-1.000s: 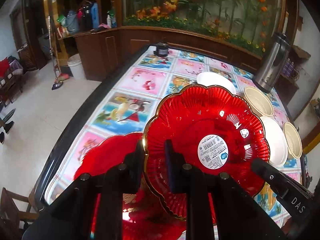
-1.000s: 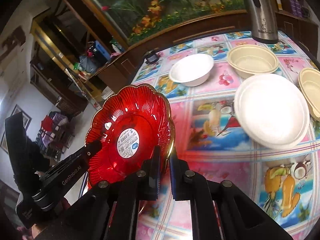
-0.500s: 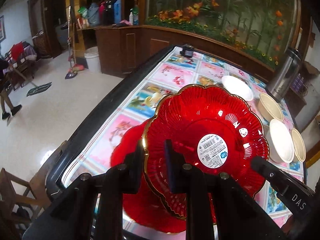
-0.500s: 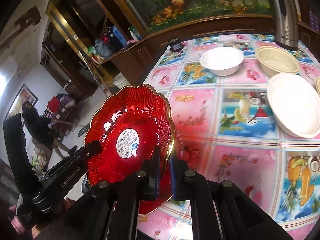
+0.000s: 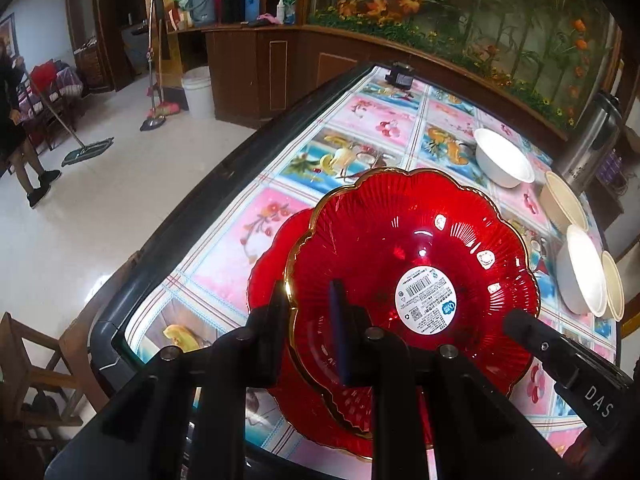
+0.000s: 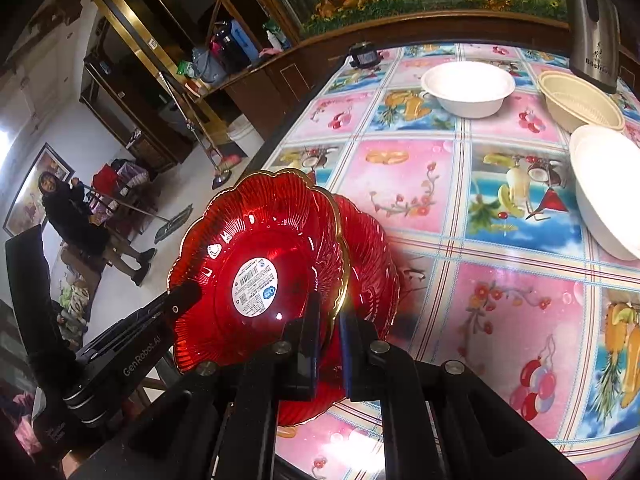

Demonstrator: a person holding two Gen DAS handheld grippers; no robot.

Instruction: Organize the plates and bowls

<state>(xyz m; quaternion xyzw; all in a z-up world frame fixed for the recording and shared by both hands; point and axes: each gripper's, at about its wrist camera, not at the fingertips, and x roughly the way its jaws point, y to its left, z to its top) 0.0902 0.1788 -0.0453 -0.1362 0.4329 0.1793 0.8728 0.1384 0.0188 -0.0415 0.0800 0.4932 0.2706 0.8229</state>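
Observation:
A red scalloped plate with a gold rim and a white sticker (image 5: 412, 276) (image 6: 256, 276) is held in the air by both grippers. My left gripper (image 5: 310, 322) is shut on its left rim. My right gripper (image 6: 330, 340) is shut on its right rim. A second red plate (image 5: 272, 256) (image 6: 372, 268) lies on the table right under it, near the table's corner. A white bowl (image 5: 502, 158) (image 6: 468, 88), a cream bowl (image 5: 562, 206) (image 6: 580, 102) and a white plate (image 5: 582, 270) (image 6: 608, 188) sit further along the table.
The table (image 5: 360, 120) has a fruit-pattern cloth and a dark raised edge (image 5: 192, 216). A steel thermos (image 5: 588, 140) (image 6: 592, 24) stands at the far right. A small black device (image 5: 400, 78) sits at the far end. A person with a mop (image 6: 80, 220) stands on the floor to the left.
Both grippers have carried the held red plate back toward the table's near corner, and it is now over the second red plate. The bowls look farther away.

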